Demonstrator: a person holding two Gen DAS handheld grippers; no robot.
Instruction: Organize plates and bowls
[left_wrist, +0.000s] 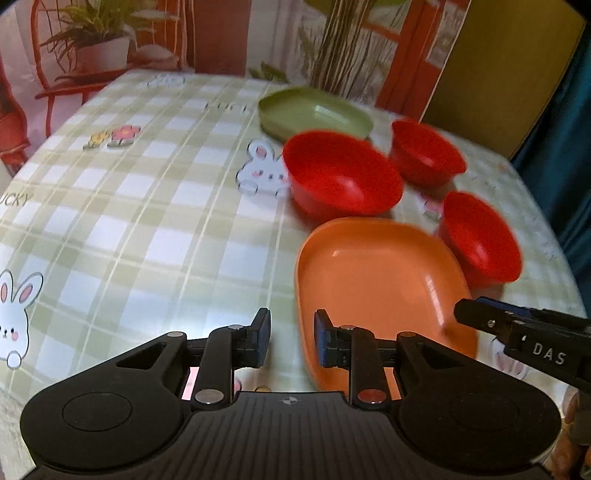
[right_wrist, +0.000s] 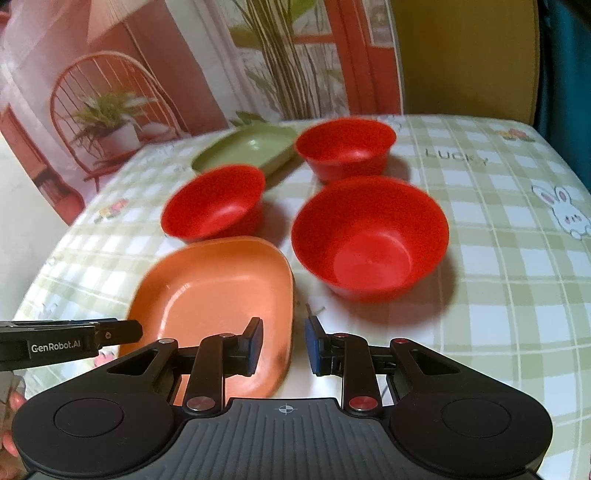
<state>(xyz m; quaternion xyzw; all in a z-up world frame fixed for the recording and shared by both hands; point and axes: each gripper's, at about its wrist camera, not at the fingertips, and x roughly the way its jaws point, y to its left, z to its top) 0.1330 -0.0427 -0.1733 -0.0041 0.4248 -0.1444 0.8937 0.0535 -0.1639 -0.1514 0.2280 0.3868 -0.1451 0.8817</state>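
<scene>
Two grippers hover low over the near end of the table, both with jaws a little apart and gripping nothing. The left gripper (left_wrist: 291, 338) straddles the near left rim of the orange plate (left_wrist: 373, 280) without pinching it; the right gripper (right_wrist: 284, 345) stands over that plate's near right edge. Just beyond the plate sit three red bowls: a large one (right_wrist: 369, 236), a second (right_wrist: 214, 203) to its left, a third (right_wrist: 345, 146) farther back. The green plate (right_wrist: 245, 149) lies behind them on the checked tablecloth (right_wrist: 517, 295).
</scene>
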